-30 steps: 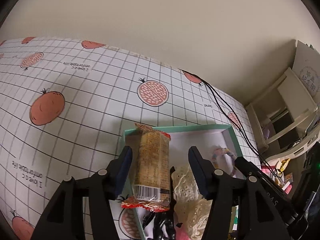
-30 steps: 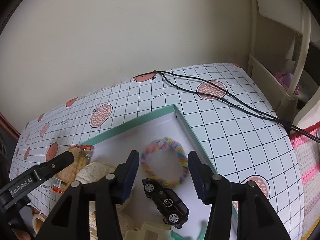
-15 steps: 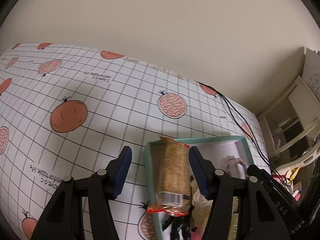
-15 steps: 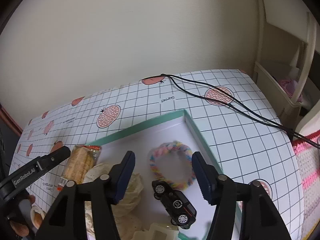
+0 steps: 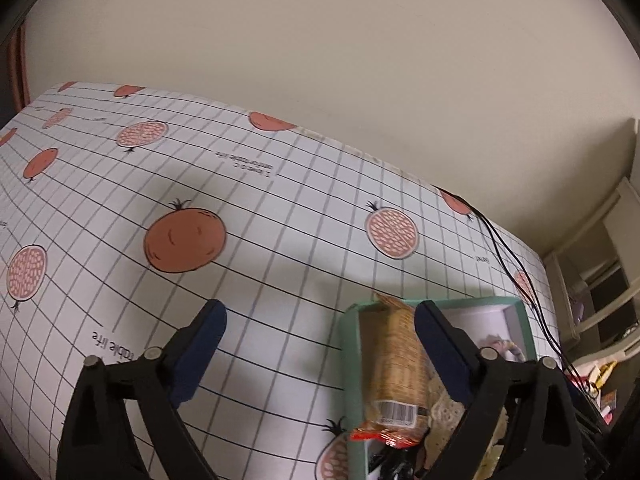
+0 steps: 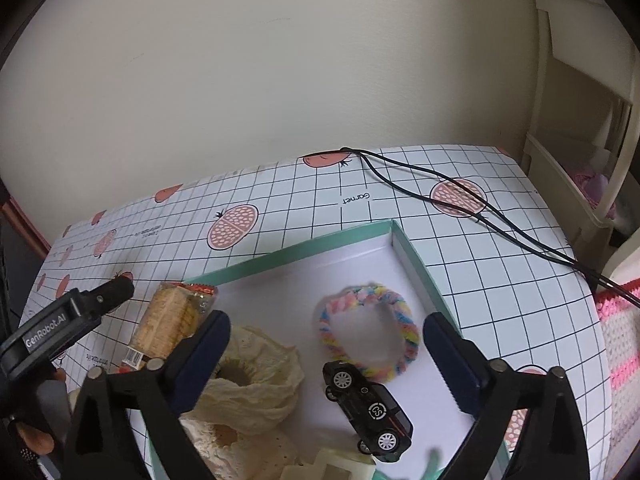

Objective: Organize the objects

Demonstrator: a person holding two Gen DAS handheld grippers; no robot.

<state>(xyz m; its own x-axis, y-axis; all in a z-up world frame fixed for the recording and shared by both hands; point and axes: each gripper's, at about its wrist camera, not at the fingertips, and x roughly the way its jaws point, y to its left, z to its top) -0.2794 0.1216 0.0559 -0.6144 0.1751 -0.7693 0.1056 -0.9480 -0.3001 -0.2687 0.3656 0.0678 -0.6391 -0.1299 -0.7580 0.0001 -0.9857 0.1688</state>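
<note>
The cracker packet (image 5: pixel 394 368) lies in the teal-rimmed box (image 6: pixel 304 250), along its left wall, with its red crimped end and barcode toward the camera in the left wrist view. In the right wrist view the packet (image 6: pixel 168 322) leans in the box's far-left corner, its top end resting at the rim. The left gripper (image 5: pixel 320 346) is released, jaws spread wide, with nothing between them. The packet sits just inside the right-hand finger in that view, partly hidden behind it, while the other finger hangs over the bare tablecloth (image 5: pixel 248 208) well to the left of the box.

The right gripper (image 6: pixel 326 354) is likewise open and empty, poised over the box. Between its fingers lie a pastel braided ring (image 6: pixel 370 334) and, touching the ring's near edge, a black toy car (image 6: pixel 368 410). A cream lace cloth (image 6: pixel 252 388) is bunched beside the packet, partly behind the left-hand finger. A pale plastic piece (image 6: pixel 328 468) shows at the bottom edge.

Two black cables (image 6: pixel 460 196) run across the grid-and-pomegranate tablecloth beyond the box, toward a cream shelf unit (image 6: pixel 580 152) at the right.
</note>
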